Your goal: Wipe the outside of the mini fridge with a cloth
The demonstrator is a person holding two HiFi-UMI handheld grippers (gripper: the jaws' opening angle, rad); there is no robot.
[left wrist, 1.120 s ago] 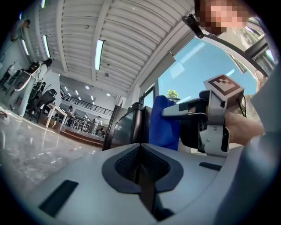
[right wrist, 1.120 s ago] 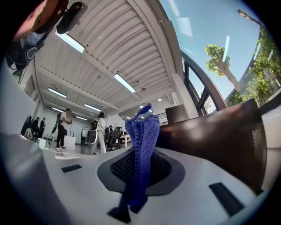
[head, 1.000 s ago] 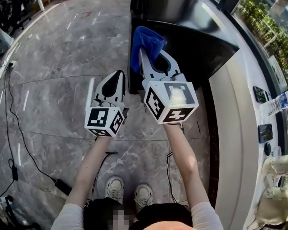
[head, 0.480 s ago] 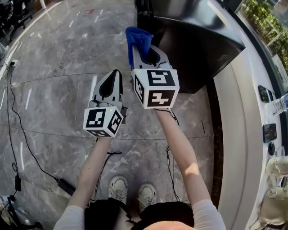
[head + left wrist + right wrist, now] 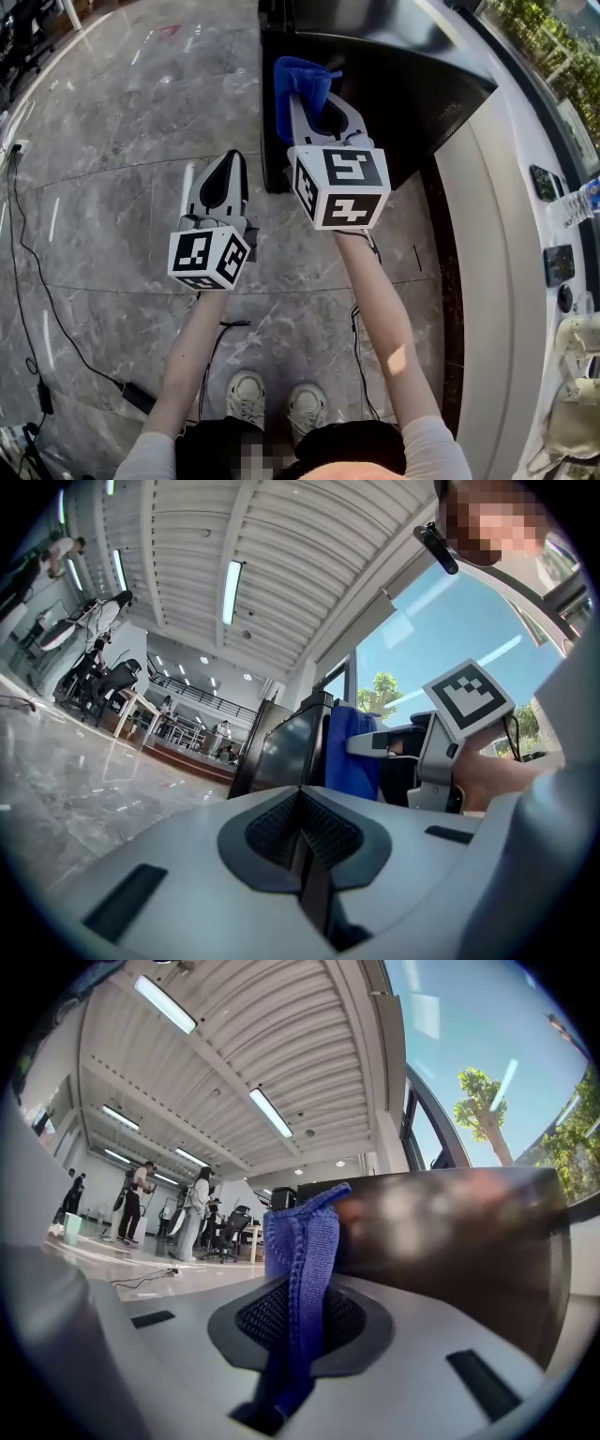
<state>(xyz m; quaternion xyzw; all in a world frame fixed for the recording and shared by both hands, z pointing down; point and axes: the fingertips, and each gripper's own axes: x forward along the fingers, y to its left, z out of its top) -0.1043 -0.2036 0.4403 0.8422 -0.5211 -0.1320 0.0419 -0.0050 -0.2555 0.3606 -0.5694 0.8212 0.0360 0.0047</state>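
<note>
The black mini fridge (image 5: 403,84) stands on the floor against a white counter. My right gripper (image 5: 309,101) is shut on a blue knitted cloth (image 5: 298,82), which lies against the fridge's top near its left front edge. In the right gripper view the cloth (image 5: 300,1260) stands up from between the shut jaws, with the dark fridge (image 5: 450,1232) just behind it. My left gripper (image 5: 228,167) is shut and holds nothing; it hovers over the floor to the left of the fridge. From the left gripper view the fridge (image 5: 281,752), the cloth (image 5: 352,752) and the right gripper (image 5: 417,752) show ahead.
The floor is grey marble (image 5: 112,141), with black cables (image 5: 33,253) along its left side and a power brick (image 5: 138,396). The white counter (image 5: 487,244) runs along the right and carries a water bottle (image 5: 577,208) and small devices. The person's shoes (image 5: 246,389) are below.
The right gripper carried the cloth left to the fridge's left edge, then back right over its top. The left gripper has barely moved and stays shut.
</note>
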